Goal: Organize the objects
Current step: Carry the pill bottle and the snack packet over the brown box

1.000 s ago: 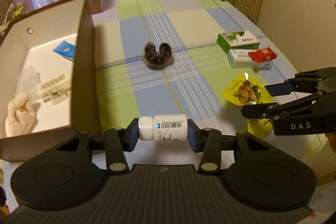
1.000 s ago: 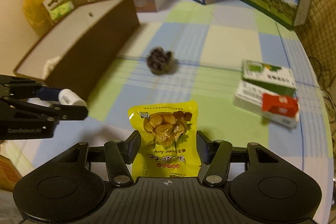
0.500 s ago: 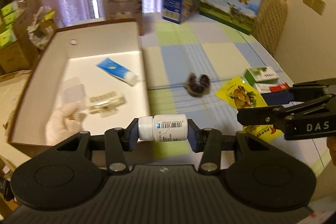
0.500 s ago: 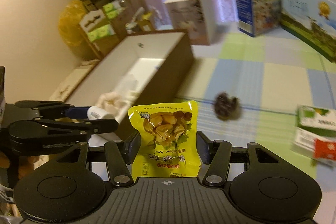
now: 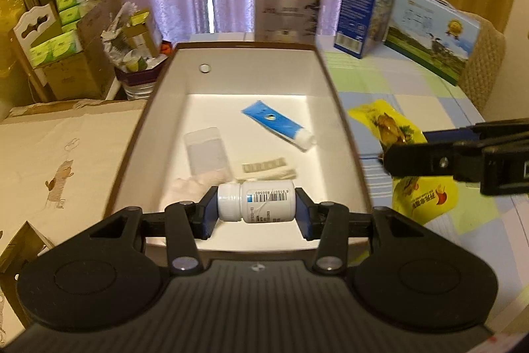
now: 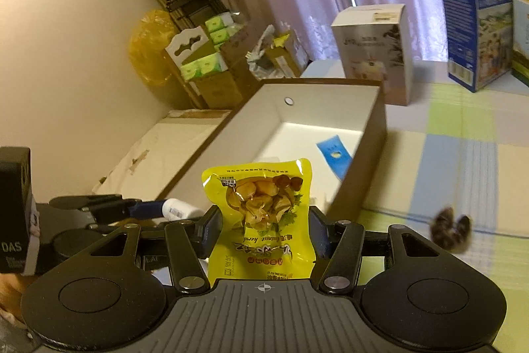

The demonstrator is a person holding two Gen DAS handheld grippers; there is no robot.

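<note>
My left gripper (image 5: 256, 202) is shut on a white pill bottle (image 5: 261, 201) lying sideways between its pads, held above the near end of the open white-lined box (image 5: 344, 134). In the right wrist view my right gripper (image 6: 263, 225) is shut on a yellow snack pouch (image 6: 261, 217), held upright just before the box's near corner (image 6: 373, 128). The left wrist view shows that pouch (image 5: 386, 124) to the right of the box. The bottle (image 6: 180, 209) shows at the left in the right wrist view.
Inside the box lie a blue tube (image 5: 277, 126), a clear bag (image 5: 206, 151), a small packet and white cloth. A dark hair clip (image 6: 451, 229) lies on the checked tablecloth. Cartons (image 5: 367, 9) stand at the table's far edge. Boxes and shelves crowd the left.
Both grippers have swung left and risen, carrying the bottle and the pouch from above the tablecloth to the box. The medicine boxes have left both views.
</note>
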